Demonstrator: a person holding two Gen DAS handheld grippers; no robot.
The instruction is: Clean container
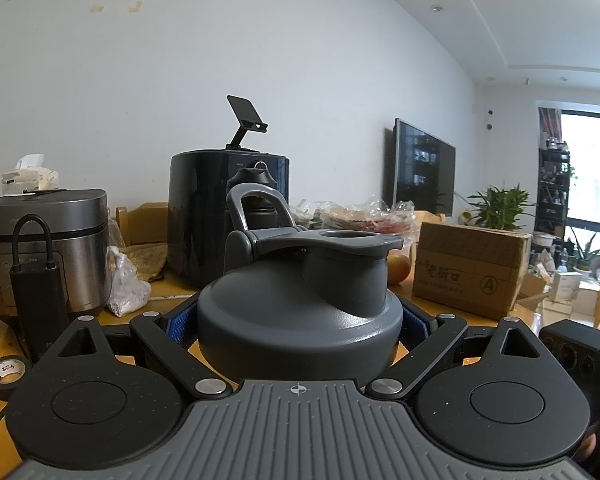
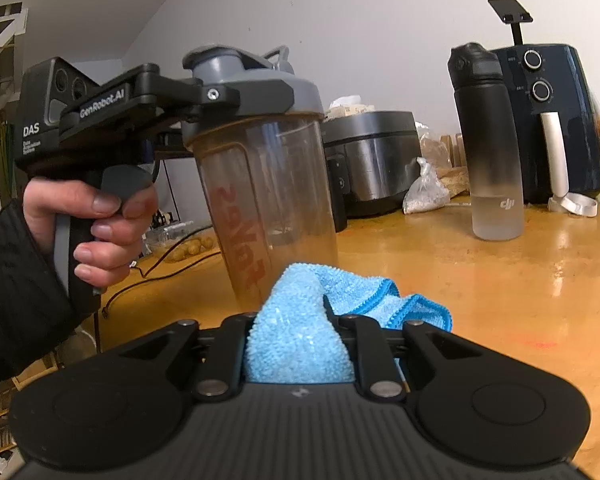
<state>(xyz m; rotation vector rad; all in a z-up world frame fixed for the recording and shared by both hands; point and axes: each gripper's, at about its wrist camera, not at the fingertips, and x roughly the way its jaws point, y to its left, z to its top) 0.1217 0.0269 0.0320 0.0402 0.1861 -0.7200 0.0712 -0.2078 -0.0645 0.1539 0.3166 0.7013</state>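
A clear shaker bottle (image 2: pixel 268 184) with red lettering and a grey flip-top lid (image 1: pixel 300 320) hangs tilted above the wooden table (image 2: pixel 500 300). My left gripper (image 1: pixel 298 320) is shut on the lid, with its blue pads (image 1: pixel 180 320) pressed on both sides. In the right wrist view that left gripper (image 2: pixel 244 94) shows side-on, held by a hand (image 2: pixel 100 216). My right gripper (image 2: pixel 296 340) is shut on a light blue cloth (image 2: pixel 300 320). The cloth bunches up just in front of the bottle's lower part. Whether it touches the bottle I cannot tell.
A dark water bottle (image 2: pixel 492 152), a navy air fryer (image 2: pixel 556 120) and a steel rice cooker (image 2: pixel 372 160) stand along the wall. A cardboard box (image 1: pixel 468 268), food bags (image 1: pixel 352 216) and a tape roll (image 1: pixel 6 374) also lie on the table.
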